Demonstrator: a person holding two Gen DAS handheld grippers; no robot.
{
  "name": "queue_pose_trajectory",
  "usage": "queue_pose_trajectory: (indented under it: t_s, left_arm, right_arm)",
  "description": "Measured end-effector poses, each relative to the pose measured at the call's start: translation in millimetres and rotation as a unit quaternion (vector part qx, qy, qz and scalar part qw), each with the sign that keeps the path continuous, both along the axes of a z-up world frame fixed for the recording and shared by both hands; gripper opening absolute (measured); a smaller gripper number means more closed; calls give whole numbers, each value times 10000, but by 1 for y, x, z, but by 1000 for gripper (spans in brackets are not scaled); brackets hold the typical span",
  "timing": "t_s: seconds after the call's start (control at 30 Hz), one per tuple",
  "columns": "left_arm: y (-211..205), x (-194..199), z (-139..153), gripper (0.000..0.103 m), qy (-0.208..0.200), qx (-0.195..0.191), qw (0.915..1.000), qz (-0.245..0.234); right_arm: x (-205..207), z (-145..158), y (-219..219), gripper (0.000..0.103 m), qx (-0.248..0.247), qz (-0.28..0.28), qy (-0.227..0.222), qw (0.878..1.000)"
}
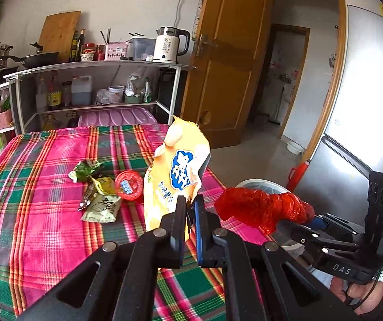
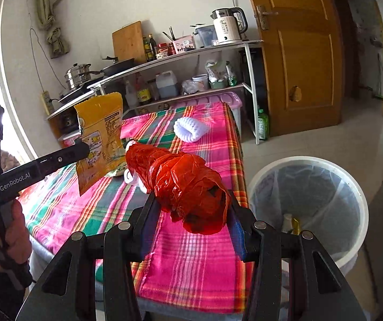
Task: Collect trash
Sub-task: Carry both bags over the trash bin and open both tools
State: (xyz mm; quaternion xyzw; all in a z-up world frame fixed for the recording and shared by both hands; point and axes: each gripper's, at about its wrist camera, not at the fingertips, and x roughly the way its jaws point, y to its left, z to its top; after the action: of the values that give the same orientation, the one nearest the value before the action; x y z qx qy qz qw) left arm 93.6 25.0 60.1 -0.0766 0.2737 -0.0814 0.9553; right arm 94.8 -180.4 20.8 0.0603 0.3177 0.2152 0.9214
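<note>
Collecting trash from a table, both hands loaded. In the left wrist view, my left gripper sits at lower centre with its jaws narrowed onto the bottom edge of a yellow snack bag, which stands upright above the plaid tablecloth; pinching the lower edge lets the empty bag rise clear of the cloth without dragging on it. In the right wrist view, my right gripper occupies the lower centre, its jaws closed around a crumpled red plastic wrap held lengthwise along the fingers, so the loose film is gathered and not trailing. The white bin with its clear liner stands on the floor at the right of that frame, just beside the table's edge; I judge the red wrap is held near that edge because the bin is the destination. A few pieces already lie at the bottom of the liner. Trash yet to collect shows in the left wrist view at centre left: green wrappers and a round red lid, lying close together on the cloth. A white foam sleeve rests farther up the table in the right wrist view. I judge the task partly done, with both loads awaiting release over the bin.
</note>
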Motion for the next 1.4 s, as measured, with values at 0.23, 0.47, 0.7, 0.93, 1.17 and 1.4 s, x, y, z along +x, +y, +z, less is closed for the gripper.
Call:
queue_pose_trajectory:
  t_s: [0.23,0.47,0.7,0.93,1.17,1.4]
  left_arm:
    - [-43,21,-1,6,38,-83,9984,-565]
    - [-83,40,-4,6,85,-166,9938,-1093]
    - [-117,60,-9,6,137,-274,9875,-1546]
    - [-139,76,-21,6,258,-396,9819,-1837]
    - [-153,93,-35,6,410,-417,9783,-1989]
    - [-155,100,-50,22,676,-379,9785,-1911]
  right_arm:
    - [0,-2,-30,48,-60,-397,13,9992]
    - [4,-9,-68,48,-63,-916,158,9957]
    - [8,-19,-97,48,-106,-1323,319,9906]
    - [17,-27,-109,48,-171,-1555,480,9865]
    - [22,-36,-120,49,-173,-1705,638,9831]
    - [27,-44,-119,51,-221,-1723,812,9814]
